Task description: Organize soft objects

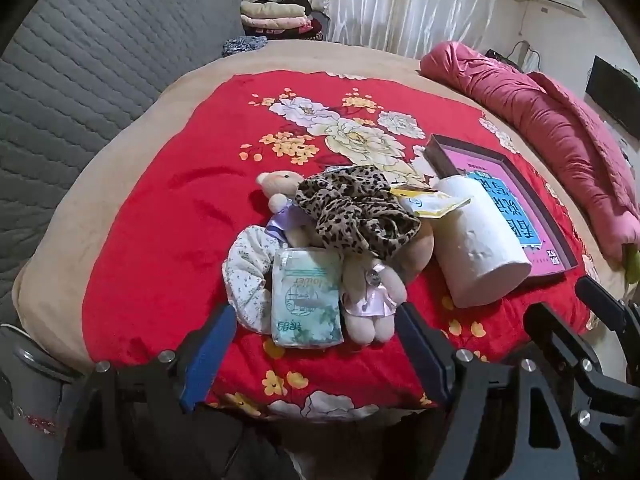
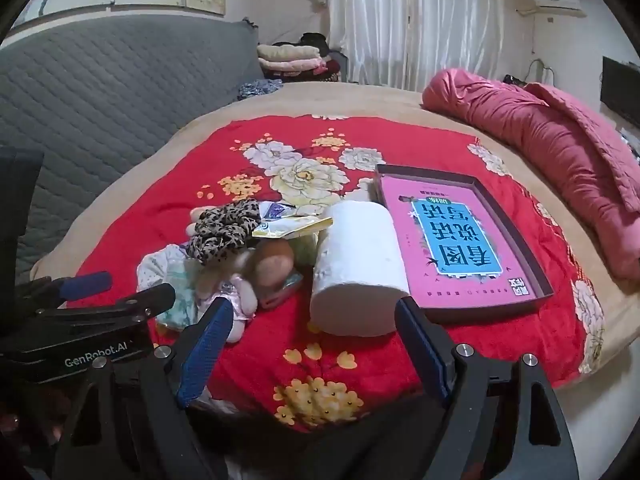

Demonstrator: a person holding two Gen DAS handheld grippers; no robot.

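Currently both claws wide, nothing held: left gripper (image 1: 316,344) short of tissue pack (image 1: 306,300), right gripper (image 2: 314,338) facing paper roll (image 2: 358,268).

Heaped mid-bed (image 1: 160,220): tissue pack (image 1: 306,300) at front, scrunchie (image 1: 248,276) left, teddy (image 1: 370,300) right, scarf (image 1: 356,208) on top. Right of heap, paper roll (image 1: 480,248); beyond, box (image 1: 568,248) holding book (image 1: 516,200).

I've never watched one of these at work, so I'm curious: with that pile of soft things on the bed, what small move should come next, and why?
Probably ease the right gripper forward around the white paper roll. Both grippers are open and hold nothing; the roll lies right ahead of the right one, apart from the pile, beside the pink-lined box, which has room for it.
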